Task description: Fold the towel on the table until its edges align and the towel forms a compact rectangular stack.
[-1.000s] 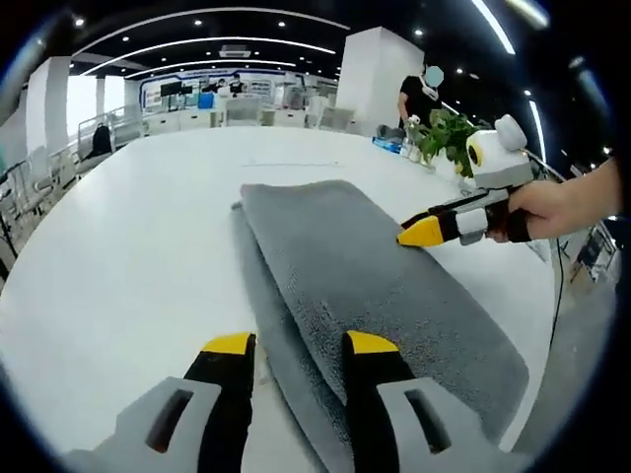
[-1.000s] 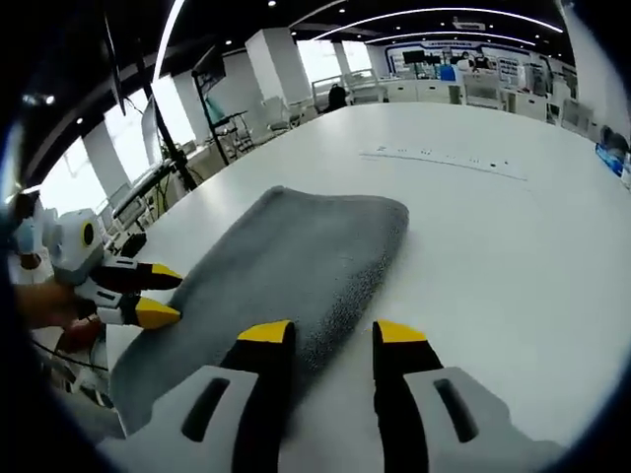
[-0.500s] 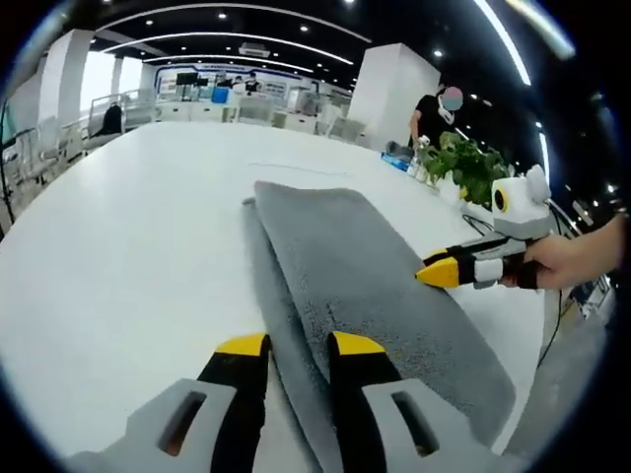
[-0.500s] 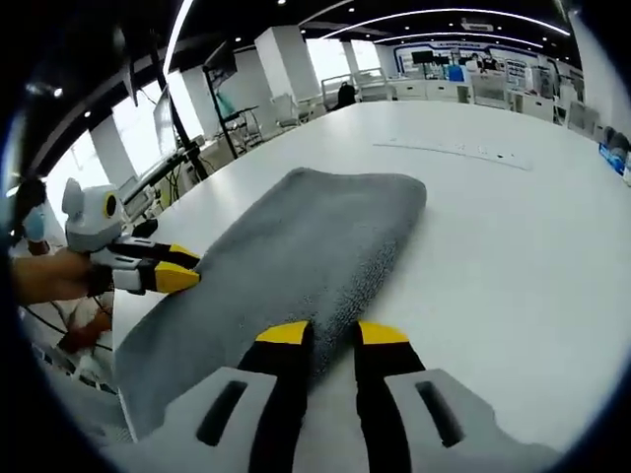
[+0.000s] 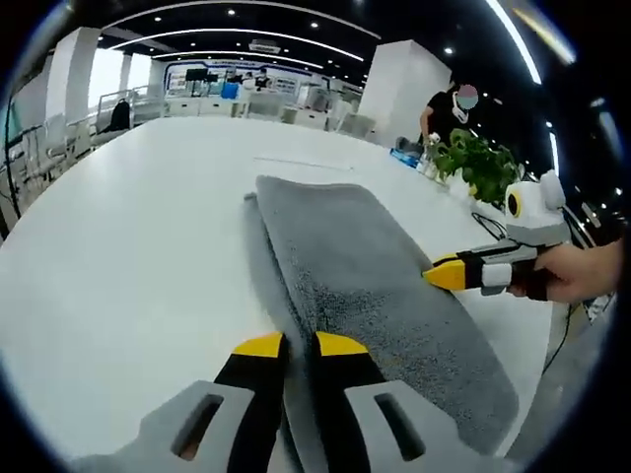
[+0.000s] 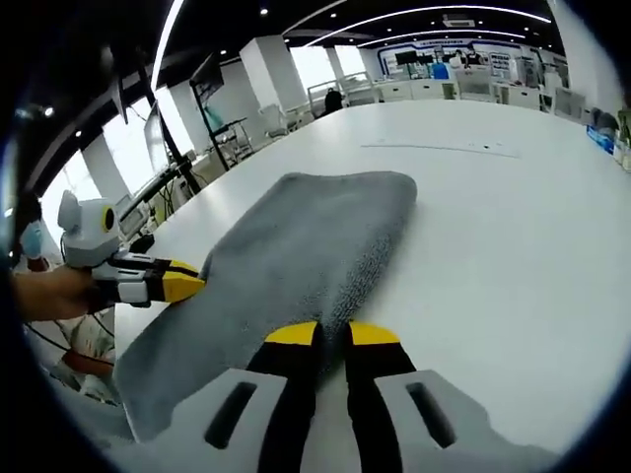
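A grey towel (image 5: 365, 266), folded lengthwise into a long strip, lies on the white table (image 5: 128, 246). In the left gripper view, my left gripper (image 5: 301, 345) is shut on the towel's near left edge, with the pile pinched between its yellow tips. My right gripper (image 5: 439, 275) reaches in from the right, held by a hand (image 5: 582, 276), its tips closed on the opposite long edge. In the right gripper view, my right gripper (image 6: 332, 335) pinches the towel (image 6: 296, 246) at its edge, and my left gripper (image 6: 197, 284) grips the far side.
A potted plant (image 5: 473, 163) and a blue item (image 5: 404, 153) stand at the table's far right edge, with a person (image 5: 444, 108) behind them. Wide bare tabletop (image 6: 513, 227) lies beside the towel. A stand and cables (image 6: 173, 148) sit past the table's edge.
Both grippers' jaws have closed from wide open onto the towel's long edges. The towel itself has stayed put on the table.
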Available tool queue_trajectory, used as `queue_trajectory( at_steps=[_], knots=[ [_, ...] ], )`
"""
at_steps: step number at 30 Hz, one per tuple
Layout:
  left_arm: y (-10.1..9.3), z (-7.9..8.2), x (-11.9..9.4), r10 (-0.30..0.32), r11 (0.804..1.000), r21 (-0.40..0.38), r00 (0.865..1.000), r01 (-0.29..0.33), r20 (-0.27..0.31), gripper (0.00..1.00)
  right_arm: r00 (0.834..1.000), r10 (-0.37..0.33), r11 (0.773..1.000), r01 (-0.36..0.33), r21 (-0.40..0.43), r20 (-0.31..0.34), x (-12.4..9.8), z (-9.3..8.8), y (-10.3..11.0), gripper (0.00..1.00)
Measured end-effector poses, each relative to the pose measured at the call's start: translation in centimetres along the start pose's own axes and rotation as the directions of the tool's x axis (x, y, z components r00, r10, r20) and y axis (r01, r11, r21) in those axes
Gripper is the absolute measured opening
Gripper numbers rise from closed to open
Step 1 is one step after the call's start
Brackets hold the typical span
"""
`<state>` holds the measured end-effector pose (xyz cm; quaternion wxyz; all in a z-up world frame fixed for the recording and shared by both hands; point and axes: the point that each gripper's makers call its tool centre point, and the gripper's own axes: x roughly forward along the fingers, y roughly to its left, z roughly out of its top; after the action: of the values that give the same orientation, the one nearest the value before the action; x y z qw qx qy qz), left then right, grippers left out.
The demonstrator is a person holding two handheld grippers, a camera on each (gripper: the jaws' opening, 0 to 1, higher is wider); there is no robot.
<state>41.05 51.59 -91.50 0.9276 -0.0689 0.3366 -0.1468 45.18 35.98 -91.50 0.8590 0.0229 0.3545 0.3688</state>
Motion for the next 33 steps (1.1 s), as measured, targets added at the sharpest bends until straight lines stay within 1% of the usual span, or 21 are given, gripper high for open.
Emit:
queue_trajectory(
  at_steps=[2,4,6,9,11,14,16,17,20,23,27,29,32,33],
  knots=[
    [-0.4,0.0,0.4,-0.024,1.000,-0.004,1.000,0.024,-0.006,0.10,1.000,-0.003,1.000,0.003,0.010,0.000,-0.4,-0.2,-0.5,0.08],
    [-1.2,0.0,0.7,-0.043,0.999,0.001,0.999,0.043,-0.017,0.10,1.000,-0.015,1.000,0.015,0.009,0.002,-0.9,-0.5,-1.1,0.08],
    [-2.1,0.0,1.1,-0.058,0.998,0.021,0.998,0.059,-0.028,0.10,1.000,-0.026,1.000,0.026,0.009,0.004,-1.4,-0.7,-1.8,0.08],
    [-3.7,0.0,1.6,-0.081,0.995,0.046,0.996,0.083,-0.038,0.10,0.999,-0.049,0.999,0.049,0.019,0.013,-2.8,-1.2,-3.1,0.09],
    [-5.2,-0.1,1.9,-0.100,0.992,0.075,0.994,0.103,-0.046,0.10,0.997,-0.071,0.997,0.071,0.014,0.019,-3.7,-1.5,-3.8,0.09],
    [-7.6,-0.2,2.5,-0.126,0.978,0.161,0.991,0.133,-0.052,0.10,0.995,-0.095,0.995,0.095,0.017,0.025,-4.9,-2.0,-4.9,0.09],
    [-8.3,-0.2,2.7,-0.135,0.974,0.177,0.989,0.144,-0.058,0.10,0.993,-0.113,0.993,0.112,0.027,0.028,-5.9,-2.3,-5.8,0.09],
    [-9.2,-0.2,2.8,-0.146,0.969,0.192,0.987,0.157,-0.069,0.10,0.992,-0.120,0.992,0.119,0.029,0.029,-6.2,-2.5,-6.1,0.09],
    [-11.3,-0.4,3.2,-0.183,0.960,0.197,0.978,0.200,-0.102,0.10,0.986,-0.165,0.986,0.163,0.043,0.032,-7.7,-2.9,-7.7,0.09],
    [-12.7,-0.5,3.5,-0.200,0.955,0.203,0.975,0.216,-0.097,0.10,0.982,-0.188,0.980,0.185,0.069,0.032,-8.7,-3.3,-8.7,0.08],
    [-13.6,-0.4,3.9,-0.217,0.952,0.197,0.971,0.233,-0.098,0.10,0.979,-0.204,0.977,0.201,0.068,0.029,-9.7,-3.8,-9.0,0.08],
    [-13.9,-0.6,3.8,-0.230,0.953,0.175,0.967,0.246,-0.108,0.10,0.977,-0.212,0.975,0.210,0.072,0.030,-10.0,-4.0,-9.2,0.09],
    [-14.1,-0.7,3.6,-0.242,0.950,0.172,0.963,0.259,-0.115,0.11,0.975,-0.221,0.973,0.219,0.072,0.033,-10.2,-4.0,-9.2,0.09],
    [-14.1,-0.7,3.6,-0.244,0.949,0.178,0.963,0.262,-0.115,0.11,0.974,-0.223,0.974,0.222,0.056,0.029,-10.2,-4.0,-9.2,0.09]
  ],
)
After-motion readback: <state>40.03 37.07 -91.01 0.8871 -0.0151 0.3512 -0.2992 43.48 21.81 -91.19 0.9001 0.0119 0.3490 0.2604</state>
